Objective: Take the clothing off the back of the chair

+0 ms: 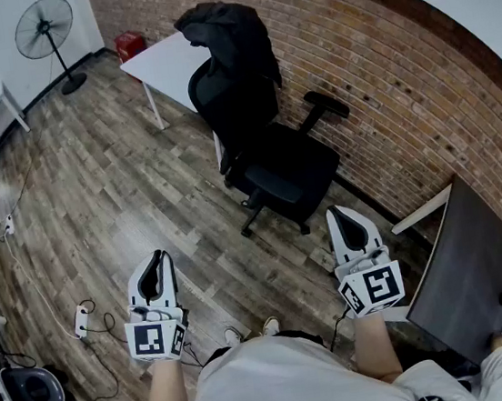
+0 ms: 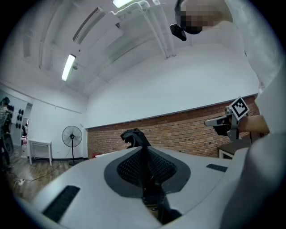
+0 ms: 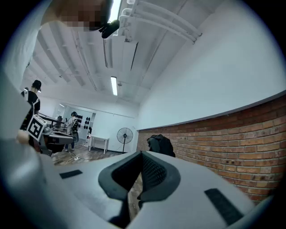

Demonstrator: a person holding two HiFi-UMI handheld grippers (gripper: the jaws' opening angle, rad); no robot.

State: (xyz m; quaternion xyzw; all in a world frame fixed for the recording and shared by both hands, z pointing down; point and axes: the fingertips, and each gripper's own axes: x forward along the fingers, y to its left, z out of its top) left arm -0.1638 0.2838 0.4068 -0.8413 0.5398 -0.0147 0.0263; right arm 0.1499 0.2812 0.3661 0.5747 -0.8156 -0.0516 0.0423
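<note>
Left gripper (image 1: pixel 156 270) is held level with its jaws pressed together on nothing, well apart from the chair (image 1: pixel 274 169). Just to its left a power strip (image 1: pixel 81 320) and loose cable lie on the floor, so a step forward taken without looking could catch a foot. Ahead in the middle, the black jacket (image 1: pixel 230 31) is draped over the top of the chair's back, close to the white table (image 1: pixel 160 65) and the brick wall (image 1: pixel 380 68). The chair looks to be a swivel one on a wheeled base, so a sideways or downward tug would likely turn or roll it instead of freeing the cloth. The jacket could also snag on the headrest or the raised armrest (image 1: pixel 326 104) if it is dragged rather than lifted. A thin pinch on one fold might let the rest slide to the floor. Right gripper (image 1: pixel 350 228) is likewise level and closed with nothing between its jaws. Both must spread before they reach the cloth, or they will only push it. The dark panel (image 1: pixel 467 272) beside it narrows the room on that side.
</note>
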